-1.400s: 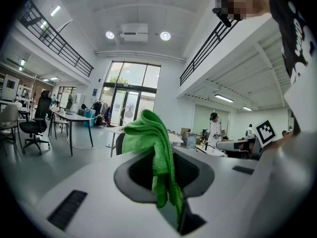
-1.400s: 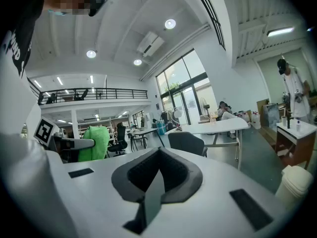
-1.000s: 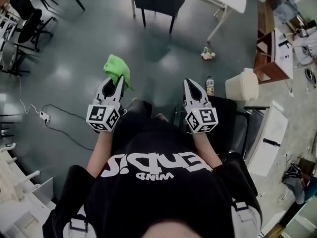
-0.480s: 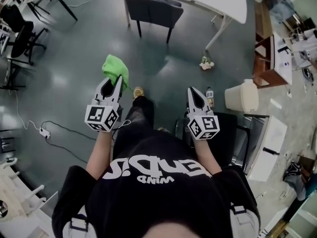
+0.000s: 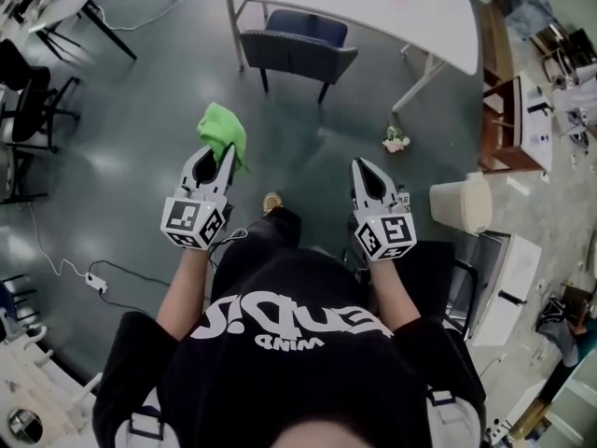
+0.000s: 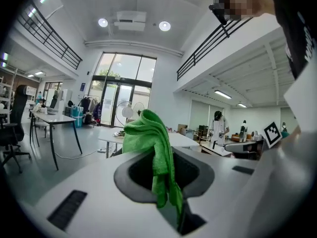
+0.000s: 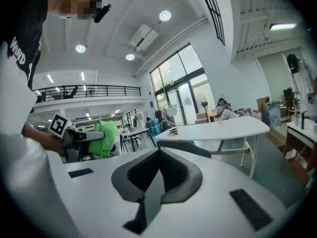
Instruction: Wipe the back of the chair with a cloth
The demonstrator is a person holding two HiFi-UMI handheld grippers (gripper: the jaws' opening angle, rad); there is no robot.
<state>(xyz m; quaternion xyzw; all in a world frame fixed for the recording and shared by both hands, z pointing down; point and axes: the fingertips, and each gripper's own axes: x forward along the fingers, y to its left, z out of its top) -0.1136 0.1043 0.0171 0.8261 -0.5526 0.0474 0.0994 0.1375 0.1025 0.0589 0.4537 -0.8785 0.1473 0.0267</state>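
A dark blue chair stands ahead at a white table, its back toward me; its backrest peeks over the jaws in the right gripper view. My left gripper is shut on a green cloth, which bunches above the jaws in the left gripper view. The cloth also shows at the left in the right gripper view. My right gripper is shut with nothing in it. Both grippers hang in the air, well short of the chair.
A black chair stands just right of me. A white bin, a small bottle and a scrap on the floor lie to the right. Black office chairs and a cable are at the left.
I have walked forward: the blue chair and white table are nearer and lower in the head view. Both grippers keep their pose, the cloth still held.
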